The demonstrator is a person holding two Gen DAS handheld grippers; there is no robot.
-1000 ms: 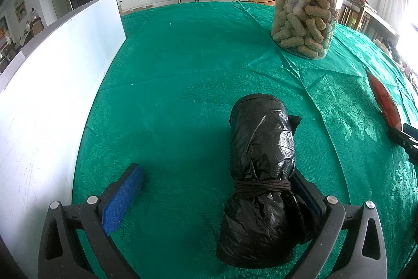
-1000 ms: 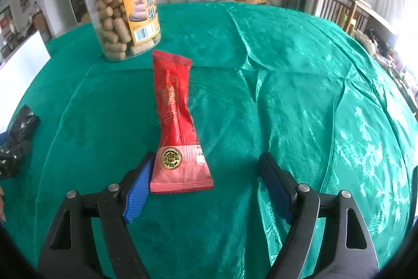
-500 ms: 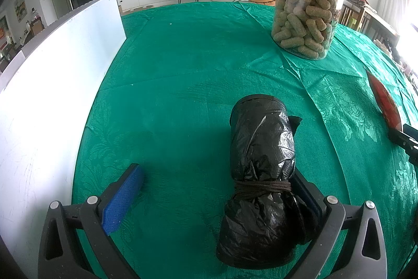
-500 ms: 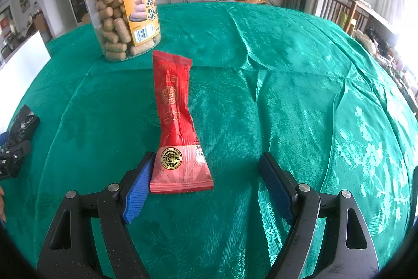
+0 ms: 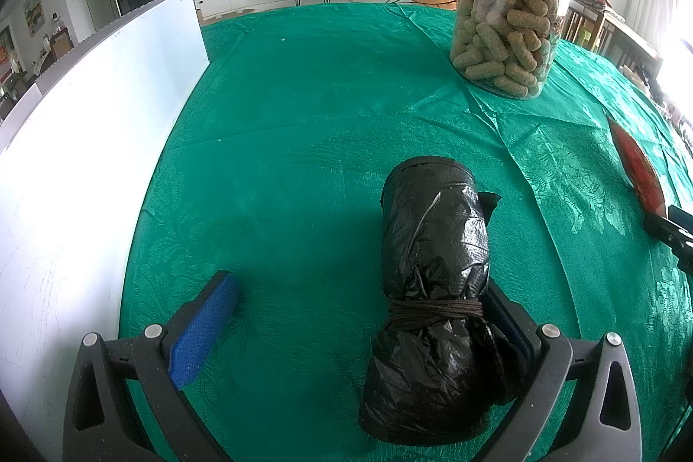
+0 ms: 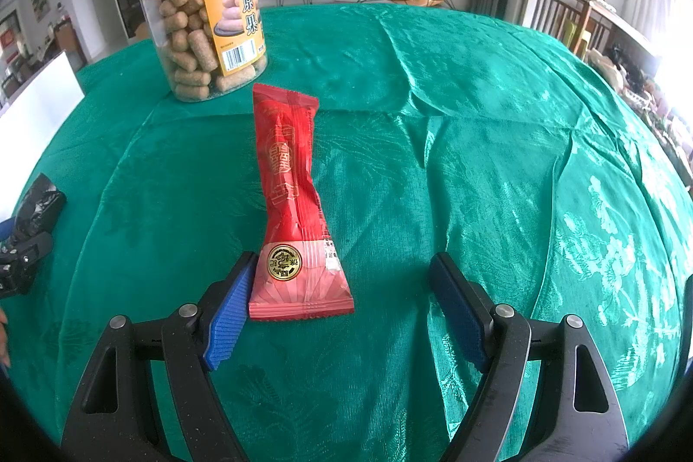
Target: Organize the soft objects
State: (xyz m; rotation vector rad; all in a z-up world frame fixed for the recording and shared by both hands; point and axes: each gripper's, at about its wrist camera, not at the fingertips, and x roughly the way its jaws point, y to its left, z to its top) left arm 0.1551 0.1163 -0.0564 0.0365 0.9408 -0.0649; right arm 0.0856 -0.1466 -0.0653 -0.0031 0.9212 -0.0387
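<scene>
A black plastic-bag bundle (image 5: 433,280), tied with brown cord, lies on the green tablecloth (image 5: 303,159). My left gripper (image 5: 359,310) is open; the bundle rests against its right finger, the left finger stands well apart. A red snack packet (image 6: 292,211) lies lengthwise on the cloth. My right gripper (image 6: 342,302) is open around the packet's near end, its left finger touching the packet's edge. The bundle also shows at the far left of the right wrist view (image 6: 39,202), and the packet at the right edge of the left wrist view (image 5: 639,172).
A clear jar of brown snack sticks (image 5: 504,11) stands further back on the cloth, also in the right wrist view (image 6: 201,11). A white board (image 5: 86,124) stands upright along the table's left side. Chairs and furniture lie beyond the table.
</scene>
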